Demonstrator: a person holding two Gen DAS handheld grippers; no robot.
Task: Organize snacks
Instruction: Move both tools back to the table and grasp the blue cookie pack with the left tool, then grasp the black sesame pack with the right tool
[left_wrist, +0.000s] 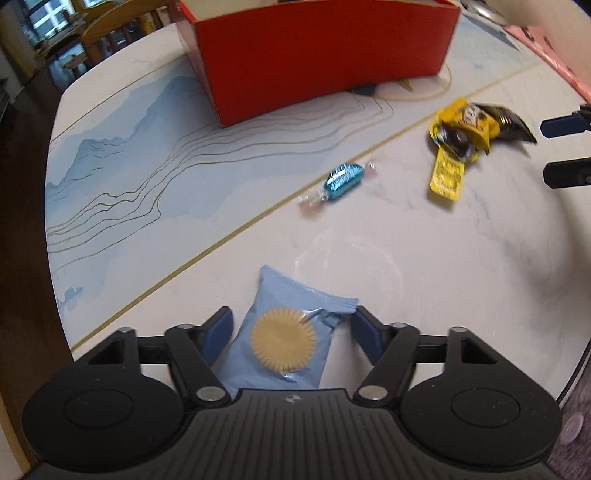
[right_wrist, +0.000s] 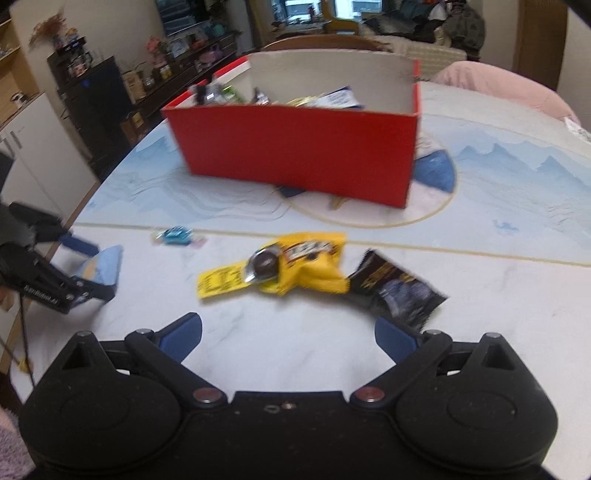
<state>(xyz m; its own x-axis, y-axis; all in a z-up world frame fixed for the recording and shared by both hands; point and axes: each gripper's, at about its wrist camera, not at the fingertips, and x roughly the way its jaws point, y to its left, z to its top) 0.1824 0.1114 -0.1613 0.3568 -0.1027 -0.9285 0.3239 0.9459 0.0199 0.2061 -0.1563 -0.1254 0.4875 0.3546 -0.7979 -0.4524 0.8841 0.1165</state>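
One pale-blue packet (left_wrist: 284, 343), printed gold sunburst, between left tongs (left_wrist: 291, 334).

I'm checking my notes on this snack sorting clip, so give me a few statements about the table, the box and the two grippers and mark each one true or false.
1. The left gripper has a light blue cookie packet between its open fingers. True.
2. The red box is empty. False: several wrappers show inside it.
3. The yellow candy wrapper lies on the table, in front of the right gripper. True.
4. The right gripper is shut on the black snack packet. False: its fingers are open and hold nothing.
5. The blue foil candy is inside the box. False: it lies on the table.
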